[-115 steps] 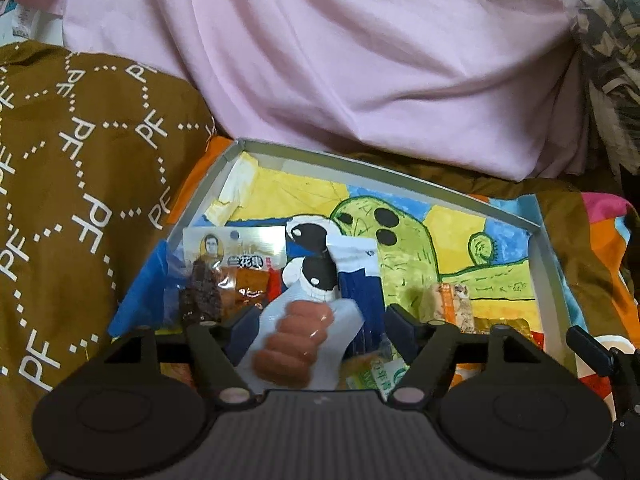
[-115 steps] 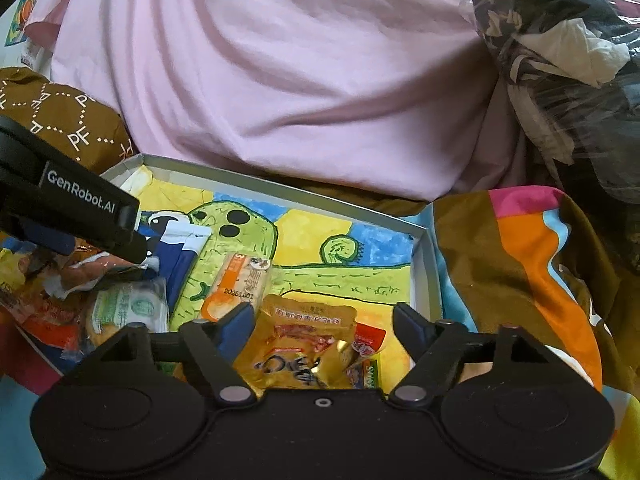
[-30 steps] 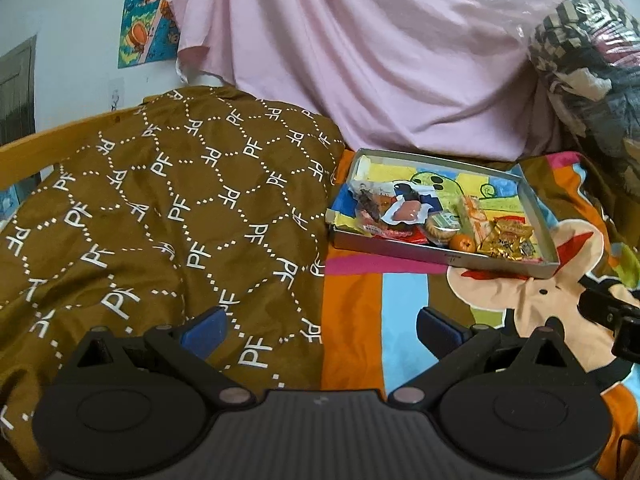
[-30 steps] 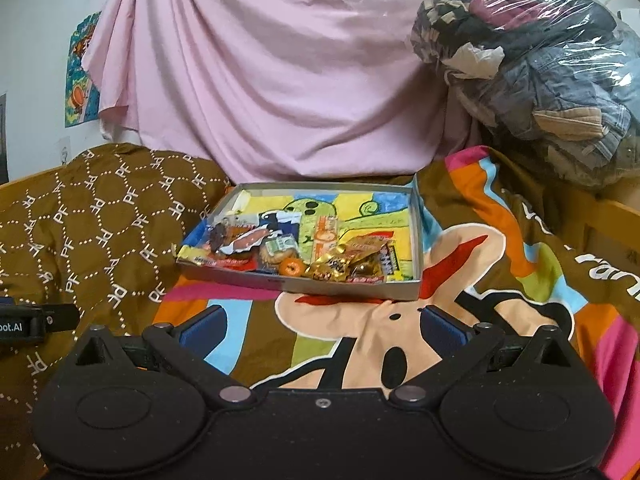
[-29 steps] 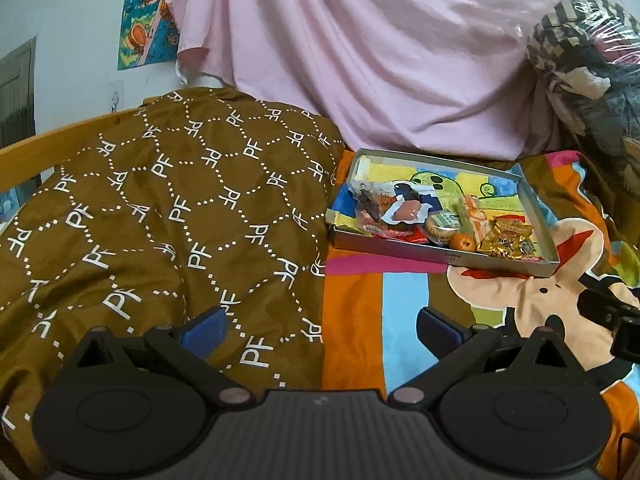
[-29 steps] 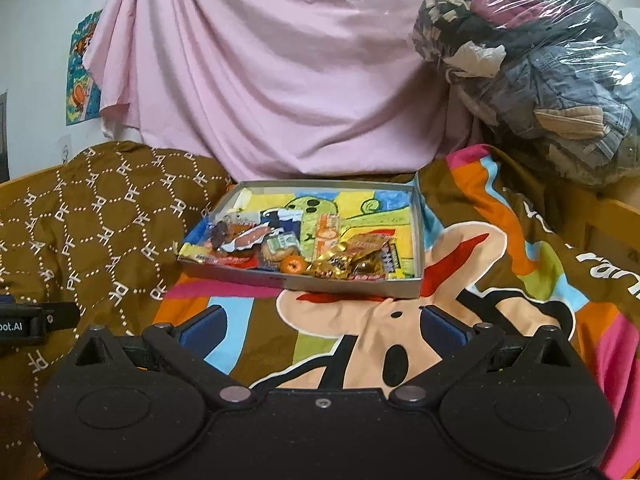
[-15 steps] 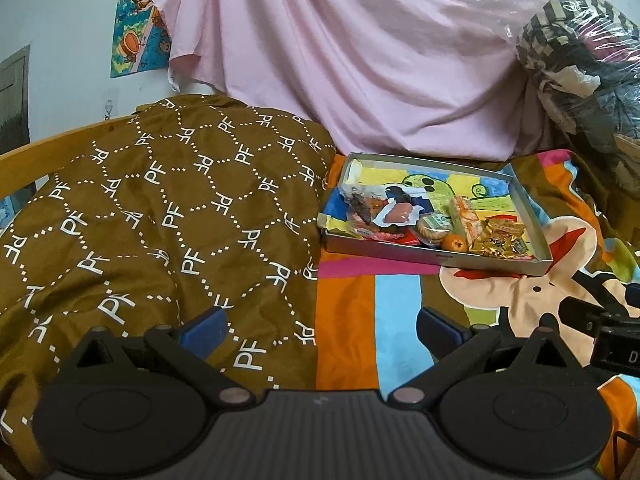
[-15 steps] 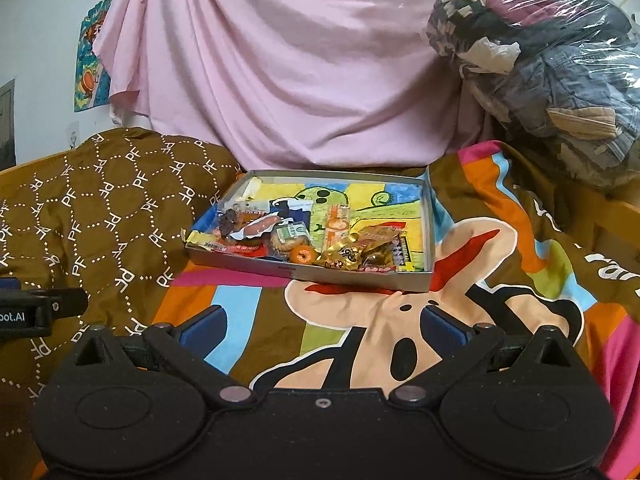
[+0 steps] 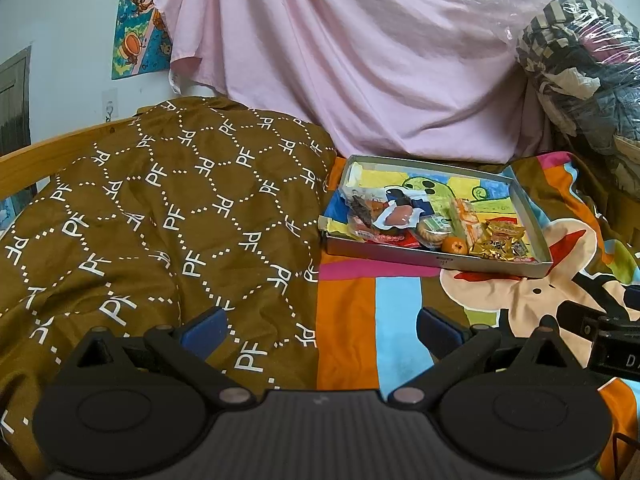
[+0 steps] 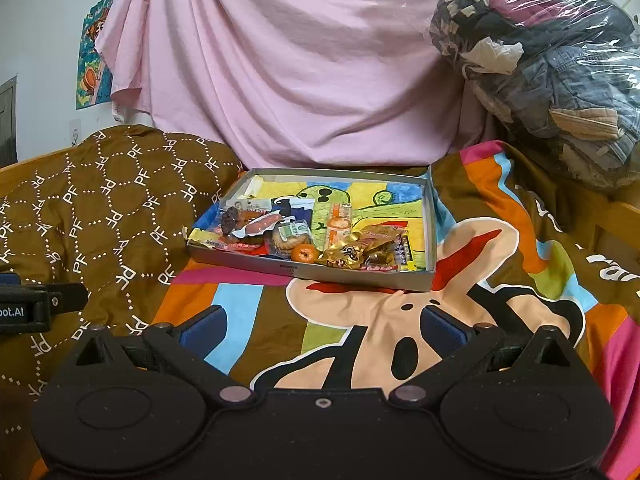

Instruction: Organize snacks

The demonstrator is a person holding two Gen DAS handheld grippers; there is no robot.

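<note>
Snacks sit gathered in a shallow grey box [image 10: 362,276] with a cartoon-printed floor, resting on a bed covered by a bright cartoon blanket [image 10: 500,280], with a brown patterned quilt [image 9: 160,208] to its left and a pink sheet [image 10: 300,80] hanging behind. The packets crowd the near half of the box: a small orange fruit [image 10: 303,254] against the front wall, a gold wrapper [image 10: 350,254] to its right, a sausage pack [image 10: 262,223] further left. The left gripper [image 9: 322,326] and right gripper [image 10: 322,326] both hover well back from the box, jaws spread wide and holding nothing. The sorting looks largely finished, with nothing visibly loose on the blanket. If any tidying remains, it would go best by approaching low and straight, closing on one packet's edge at a time, and avoiding a push on the light box, which could slide on soft bedding
</note>
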